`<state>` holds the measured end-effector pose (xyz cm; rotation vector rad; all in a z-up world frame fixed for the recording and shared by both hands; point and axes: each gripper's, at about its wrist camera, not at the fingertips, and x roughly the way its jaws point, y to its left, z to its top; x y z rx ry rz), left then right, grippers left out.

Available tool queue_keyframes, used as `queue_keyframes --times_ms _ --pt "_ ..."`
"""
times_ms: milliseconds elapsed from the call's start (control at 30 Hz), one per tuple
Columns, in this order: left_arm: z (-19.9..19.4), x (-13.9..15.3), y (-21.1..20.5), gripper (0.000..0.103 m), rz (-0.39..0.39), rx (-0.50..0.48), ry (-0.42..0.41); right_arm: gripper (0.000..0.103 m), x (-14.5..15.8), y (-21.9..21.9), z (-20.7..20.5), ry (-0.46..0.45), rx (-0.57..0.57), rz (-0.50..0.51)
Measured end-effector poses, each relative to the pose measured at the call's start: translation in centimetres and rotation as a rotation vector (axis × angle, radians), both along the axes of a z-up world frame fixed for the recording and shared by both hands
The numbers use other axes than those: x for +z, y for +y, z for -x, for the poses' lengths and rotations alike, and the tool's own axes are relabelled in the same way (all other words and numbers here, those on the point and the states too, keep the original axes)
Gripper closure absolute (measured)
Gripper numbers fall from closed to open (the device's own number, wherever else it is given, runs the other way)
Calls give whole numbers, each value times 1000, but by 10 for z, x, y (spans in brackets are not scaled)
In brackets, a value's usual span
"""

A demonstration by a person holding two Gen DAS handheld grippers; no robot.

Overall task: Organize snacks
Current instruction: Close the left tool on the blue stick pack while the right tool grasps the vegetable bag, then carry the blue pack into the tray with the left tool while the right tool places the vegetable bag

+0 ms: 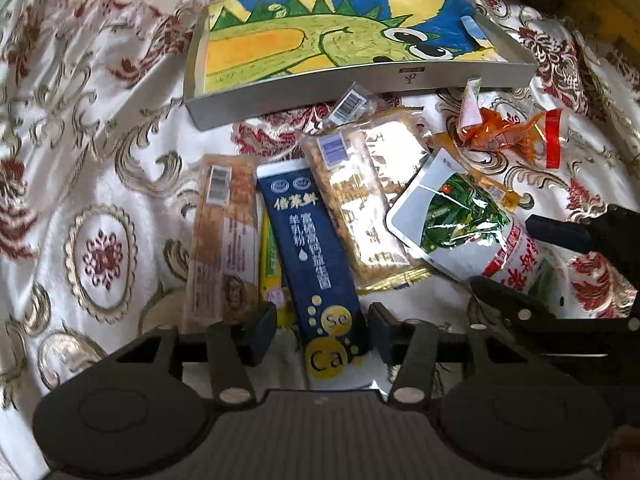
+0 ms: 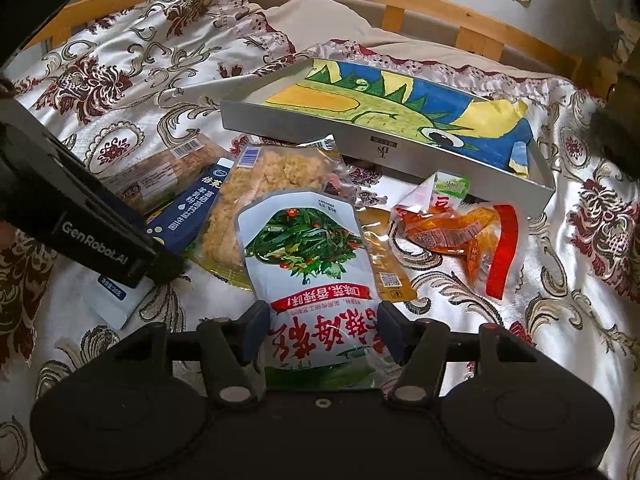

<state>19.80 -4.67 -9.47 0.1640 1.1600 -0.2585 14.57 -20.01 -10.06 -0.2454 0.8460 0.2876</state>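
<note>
A bed is covered by a satin bedspread [image 2: 132, 64] patterned in maroon and gold. Behind it, a slatted wooden headboard [image 2: 432, 20] is seen, a white wall above.

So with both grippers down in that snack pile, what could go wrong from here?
1. The left gripper straddles the navy sachet, which overlaps a yellow packet; closing could pinch both.
2. The right gripper straddles the glossy seaweed pouch, which lies over other packets; lifting may drag them or let it slip.
3. The grippers sit close together and could bump on the way to the tray.
</note>
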Motion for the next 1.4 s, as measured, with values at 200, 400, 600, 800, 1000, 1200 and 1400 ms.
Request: queue_keyframes --times_ms 200,400,600,800,1000,1200,1400 --pt "3 -2 -4 62 -11 -15 11 42 1 1 1 0 1 -8" --pt "14 12 -2 67 15 14 24 48 4 11 3 -21 31 46" --pt "22 29 8 72 68 48 24 52 13 19 10 -58 46 95" --pt "37 52 17 74 129 77 -5 53 31 21 20 -126 36 93" --pt "53 77 20 74 161 74 -109 53 41 18 22 -164 0 74" --pt "42 96 30 73 211 109 -252 52 50 13 21 -256 -30 56" --pt "2 94 32 73 299 140 -332 52 61 6 -6 -345 -78 25"
